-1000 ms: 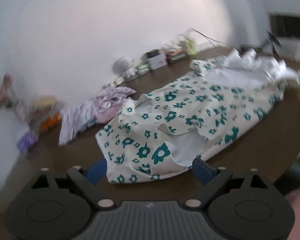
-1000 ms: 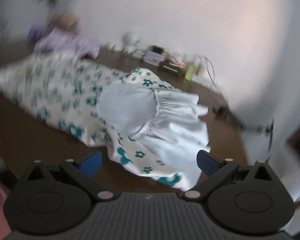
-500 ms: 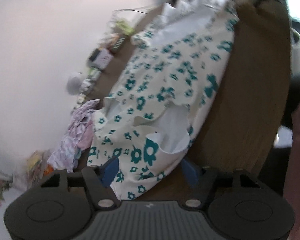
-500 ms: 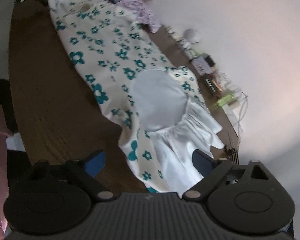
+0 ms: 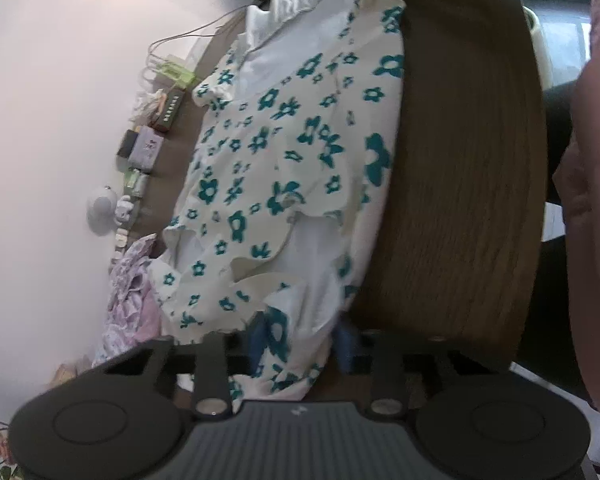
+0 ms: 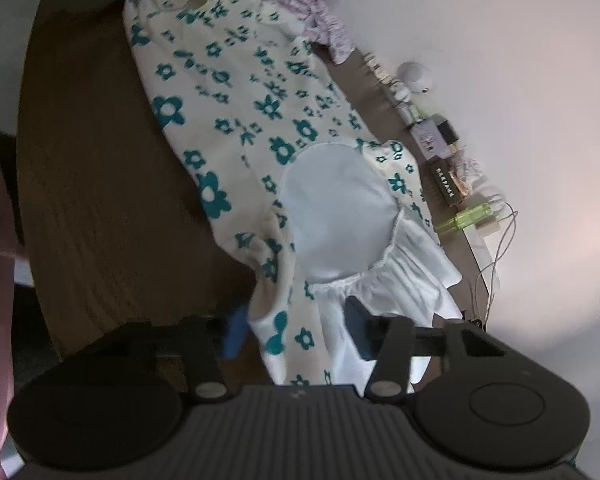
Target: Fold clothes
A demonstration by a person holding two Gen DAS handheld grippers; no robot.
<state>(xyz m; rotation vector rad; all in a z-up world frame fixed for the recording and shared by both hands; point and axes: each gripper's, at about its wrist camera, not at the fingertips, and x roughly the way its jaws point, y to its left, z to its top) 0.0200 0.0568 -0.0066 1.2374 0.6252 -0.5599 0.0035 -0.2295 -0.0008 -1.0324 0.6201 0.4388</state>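
Brown wooden tabletop (image 5: 460, 208), set against a plain white wall (image 5: 52, 100).

Dress (image 5: 300, 152), cream with teal flowers and white lining: spread lengthwise along the tabletop, between the near edge and the wall edge; white frilled end (image 6: 404, 280) turned back, showing a pale round panel (image 6: 336, 216).

Left gripper (image 5: 300, 340): jaws closing, blue pads (image 5: 258, 340) on either side of a bunched flowered end of the dress, cloth between them, pads touching it.

Right gripper (image 6: 296, 332): jaws closing around the opposite end of the dress near the frill; cloth between the blue pads (image 6: 234, 336); full contact cannot be told.

Lilac garment (image 5: 130, 300): crumpled at the wall edge, just beside the dress.

Small boxes and bottles (image 6: 432, 140): in a row along the wall edge, with a white round object (image 6: 414, 76) and thin cables (image 6: 496, 248).

Pink sleeve (image 5: 596, 200): at the frame border.
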